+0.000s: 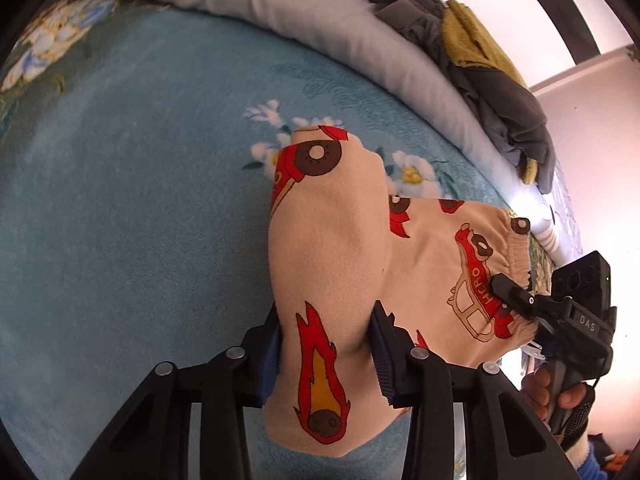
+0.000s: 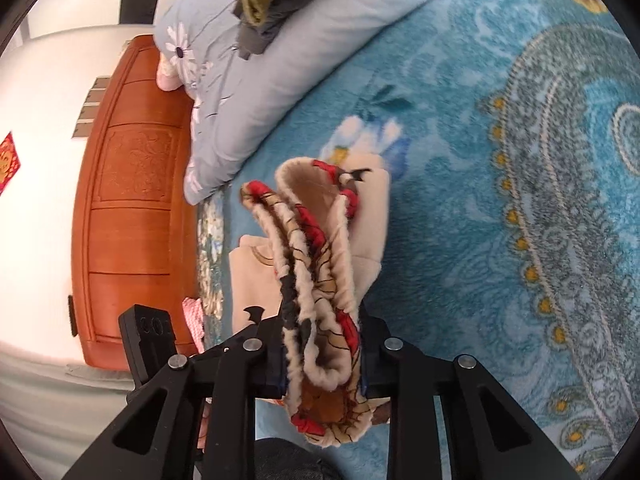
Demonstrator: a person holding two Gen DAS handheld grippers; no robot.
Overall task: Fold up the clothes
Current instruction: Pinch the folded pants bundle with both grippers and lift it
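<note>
1. The left gripper (image 1: 326, 354) is clamped on a leg end of the beige children's pants (image 1: 332, 264); its blue-padded fingers (image 1: 382, 364) pinch the cloth from both sides, with a flaming meteor print bulging between them.
2. The right gripper (image 2: 322, 354) is closed on the bunched elastic waistband (image 2: 316, 264) of the same pants, whose gathered folds stand up between its jaws.
3. The pants hang between the two tools, just above the blue floral blanket (image 1: 132, 184). A red car print reads "HERO".
4. In the left view, the right gripper's body carries the letters "DAS".
5. Farther off, a pale grey pillow (image 1: 320, 20) holds a pile of grey and mustard clothes (image 1: 472, 48).
6. Beyond stands an orange-brown wooden headboard (image 2: 132, 200).
</note>
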